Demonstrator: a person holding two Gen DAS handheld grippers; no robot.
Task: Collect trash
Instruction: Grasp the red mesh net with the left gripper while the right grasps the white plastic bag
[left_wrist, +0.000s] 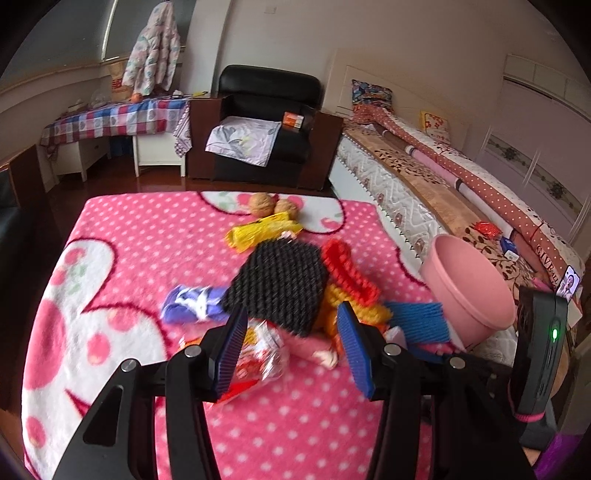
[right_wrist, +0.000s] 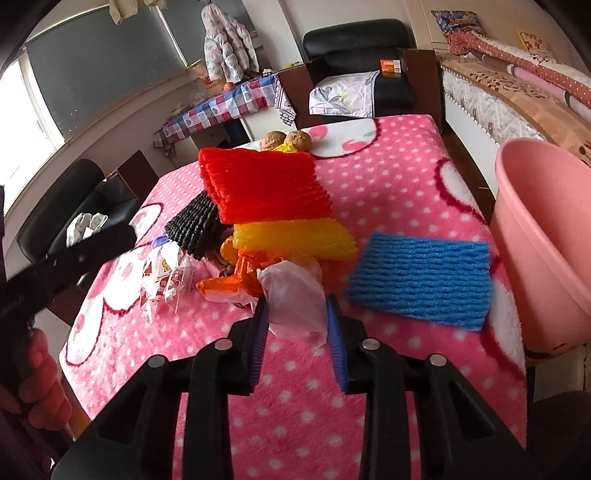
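Note:
Trash lies piled on a pink dotted blanket (right_wrist: 388, 177). The pile holds a red foam net (right_wrist: 262, 184), a yellow one (right_wrist: 295, 240), a black one (left_wrist: 280, 284), a blue one (right_wrist: 417, 280), an orange wrapper (right_wrist: 225, 288) and a purple wrapper (left_wrist: 188, 302). My right gripper (right_wrist: 297, 332) is shut on a clear plastic bag (right_wrist: 295, 302) at the pile's near edge. My left gripper (left_wrist: 295, 347) is open in front of the black net. A clear red-printed wrapper (left_wrist: 258, 354) lies by its left finger. A pink bin (right_wrist: 546, 236) stands tilted at the right.
Two walnuts (left_wrist: 262, 203) and a yellow wrapper (left_wrist: 255, 232) lie at the blanket's far end. A bed (left_wrist: 424, 173) runs along the right, with a black armchair (left_wrist: 266, 122) and a checked-cloth desk (left_wrist: 110, 118) beyond. A hand (right_wrist: 40, 387) holds the left gripper's body.

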